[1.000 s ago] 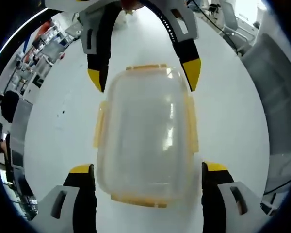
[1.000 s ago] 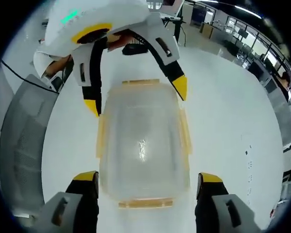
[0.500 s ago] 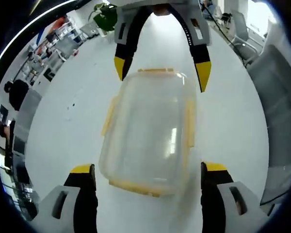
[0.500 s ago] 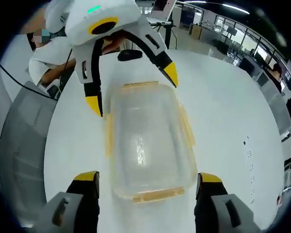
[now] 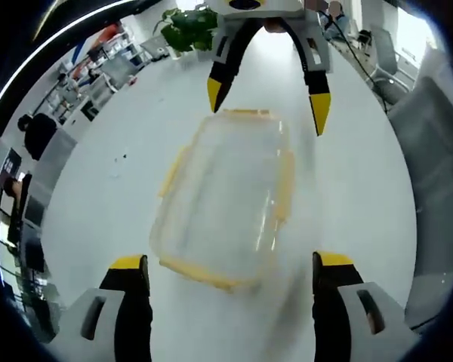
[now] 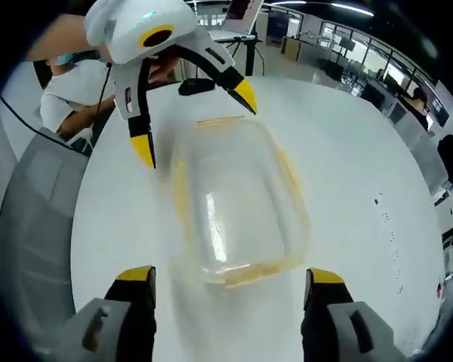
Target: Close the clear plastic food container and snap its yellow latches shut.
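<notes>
A clear plastic food container (image 5: 226, 200) lies on the white table (image 5: 106, 196) with its lid on and yellow latches (image 5: 286, 185) along its edges; motion blur hides whether they are snapped down. My left gripper (image 5: 230, 264) is open, its jaws spread wider than the container's near end and not touching it. My right gripper (image 5: 266, 104) faces it from the far end, open, its tips just off the container's far corners. In the right gripper view the container (image 6: 238, 200) lies between the right gripper (image 6: 230, 276) and the left gripper (image 6: 195, 122), both apart from it.
A grey chair (image 5: 438, 188) stands at the table's edge, seen again as the chair (image 6: 30, 226). A dark small object (image 6: 196, 87) lies on the table beyond the container. A person in white (image 6: 68, 98) is behind the left gripper. A green plant (image 5: 189, 19) stands far off.
Both grippers have drawn back from the container, which looks smaller and further off in each view. The opposite gripper's tips have come off the container's sides. Both stay open.
</notes>
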A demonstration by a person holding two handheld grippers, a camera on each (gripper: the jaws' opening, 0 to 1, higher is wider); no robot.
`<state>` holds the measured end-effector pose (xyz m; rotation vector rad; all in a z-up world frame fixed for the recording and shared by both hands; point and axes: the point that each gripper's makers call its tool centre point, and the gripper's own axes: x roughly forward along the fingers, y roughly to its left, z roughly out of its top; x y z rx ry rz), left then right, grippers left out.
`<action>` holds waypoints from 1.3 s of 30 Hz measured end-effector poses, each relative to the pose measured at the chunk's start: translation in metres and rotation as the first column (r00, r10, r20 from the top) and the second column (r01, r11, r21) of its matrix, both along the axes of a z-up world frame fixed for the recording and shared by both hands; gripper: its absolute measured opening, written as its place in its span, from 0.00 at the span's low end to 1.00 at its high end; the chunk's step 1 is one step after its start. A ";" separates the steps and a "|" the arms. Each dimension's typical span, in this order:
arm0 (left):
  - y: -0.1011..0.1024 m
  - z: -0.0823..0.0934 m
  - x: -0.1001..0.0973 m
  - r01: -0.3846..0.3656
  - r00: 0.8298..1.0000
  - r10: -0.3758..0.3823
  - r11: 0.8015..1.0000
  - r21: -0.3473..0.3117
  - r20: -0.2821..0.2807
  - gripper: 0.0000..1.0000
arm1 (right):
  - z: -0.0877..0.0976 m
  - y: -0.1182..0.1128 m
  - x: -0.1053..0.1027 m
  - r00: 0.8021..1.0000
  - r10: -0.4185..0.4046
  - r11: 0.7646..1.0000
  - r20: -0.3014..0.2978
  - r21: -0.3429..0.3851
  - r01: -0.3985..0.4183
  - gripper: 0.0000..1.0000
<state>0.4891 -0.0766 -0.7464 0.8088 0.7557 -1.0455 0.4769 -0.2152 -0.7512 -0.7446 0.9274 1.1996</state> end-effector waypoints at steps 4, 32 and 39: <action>0.004 0.001 -0.004 -0.034 0.999 0.034 0.999 -0.017 0.000 0.88 | 0.002 0.001 -0.007 0.999 -0.038 0.999 -0.005 0.039 0.038 0.79; 0.005 0.015 -0.037 -0.192 0.979 0.201 0.968 -0.162 0.040 0.87 | 0.013 0.004 -0.035 0.964 -0.255 0.945 0.078 0.233 0.231 0.78; 0.005 0.021 -0.042 -0.230 0.966 0.249 0.950 -0.210 0.066 0.88 | 0.018 0.002 -0.039 0.943 -0.312 0.920 0.114 0.282 0.271 0.79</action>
